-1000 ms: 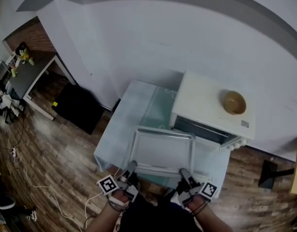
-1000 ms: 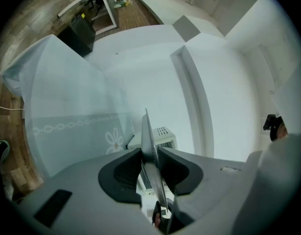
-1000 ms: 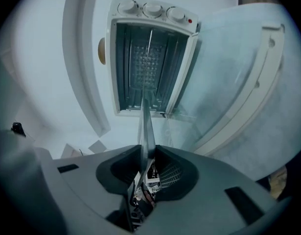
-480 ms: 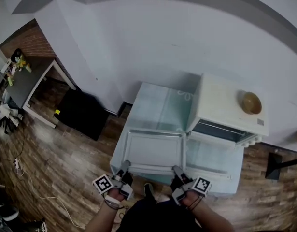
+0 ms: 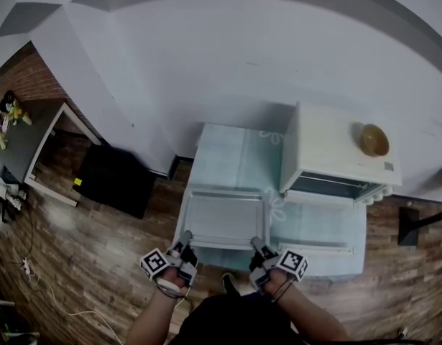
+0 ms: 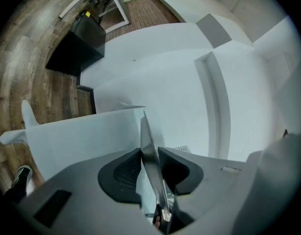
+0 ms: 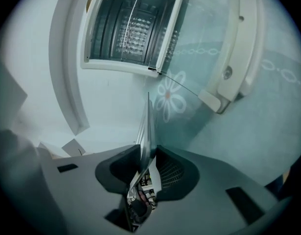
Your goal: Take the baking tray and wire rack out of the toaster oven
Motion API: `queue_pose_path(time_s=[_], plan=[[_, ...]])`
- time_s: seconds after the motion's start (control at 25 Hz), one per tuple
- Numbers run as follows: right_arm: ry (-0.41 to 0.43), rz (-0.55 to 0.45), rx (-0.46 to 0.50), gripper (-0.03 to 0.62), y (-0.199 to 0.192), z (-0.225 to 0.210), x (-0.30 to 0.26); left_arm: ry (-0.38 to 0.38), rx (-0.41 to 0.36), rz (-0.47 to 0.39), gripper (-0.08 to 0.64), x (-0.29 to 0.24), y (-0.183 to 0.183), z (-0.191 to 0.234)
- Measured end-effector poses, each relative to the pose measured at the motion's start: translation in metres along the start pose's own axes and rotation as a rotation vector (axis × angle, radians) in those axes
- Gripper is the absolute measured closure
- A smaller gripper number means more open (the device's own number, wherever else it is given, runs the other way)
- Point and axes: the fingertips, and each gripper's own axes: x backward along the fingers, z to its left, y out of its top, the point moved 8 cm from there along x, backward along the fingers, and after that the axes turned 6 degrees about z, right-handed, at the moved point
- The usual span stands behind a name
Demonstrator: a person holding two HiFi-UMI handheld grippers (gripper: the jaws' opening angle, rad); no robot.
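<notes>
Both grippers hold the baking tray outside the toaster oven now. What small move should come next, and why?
Probably lower the baking tray flat onto the table, then let go. It is clear of the toaster oven, over the table's left part, its near rim pinched by the left gripper and right gripper. The right jaws have just been opening slightly, rim between them.

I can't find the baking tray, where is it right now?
In the head view the baking tray is out of the toaster oven, over the pale table, just left of the oven's open door.
</notes>
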Motion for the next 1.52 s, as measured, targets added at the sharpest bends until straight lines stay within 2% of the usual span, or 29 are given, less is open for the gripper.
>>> queue_pose_path(time_s=[0.28,0.4,0.52,0.64,0.84,0.96,1.08,1.2,1.28,1.4,1.52], plan=[[-0.035,-0.069,-0.066,0.485,-0.003,-0.017,-0.015,0.047,0.032,0.084,0.448,-0.022,0.011,0.019],[-0.055,-0.079,-0.065,0.491,-0.004,-0.026,-0.018,0.102,0.010,0.130,0.449,-0.026,0.012,0.027],[-0.087,-0.083,-0.073,0.498,-0.008,-0.031,-0.020,0.127,-0.050,0.171,0.444,-0.029,0.014,0.028],[-0.090,-0.092,-0.078,0.512,-0.008,-0.041,-0.025,0.127,-0.055,0.184,0.366,-0.025,0.013,0.029],[-0.111,-0.101,-0.109,0.534,-0.009,-0.046,-0.026,0.102,0.048,0.257,0.348,-0.015,-0.028,0.030],[-0.121,-0.090,-0.124,0.488,-0.012,-0.046,-0.027,0.087,0.119,0.319,0.350,-0.021,-0.061,0.027],[-0.103,-0.085,-0.113,0.435,-0.011,-0.048,-0.030,0.070,0.114,0.373,0.353,-0.038,-0.083,0.024],[-0.101,-0.072,-0.120,0.407,-0.012,-0.047,-0.032,0.082,0.104,0.398,0.389,-0.051,-0.095,0.024],[-0.088,-0.056,-0.104,0.394,-0.010,-0.048,-0.033,0.079,0.100,0.387,0.504,-0.057,-0.096,0.025],[-0.102,-0.025,-0.090,0.362,-0.010,-0.042,-0.030,0.069,0.145,0.371,0.511,-0.059,-0.100,0.023],[-0.119,0.033,-0.054,0.362,-0.015,-0.043,-0.025,0.069,0.159,0.349,0.517,-0.058,-0.102,0.024]])
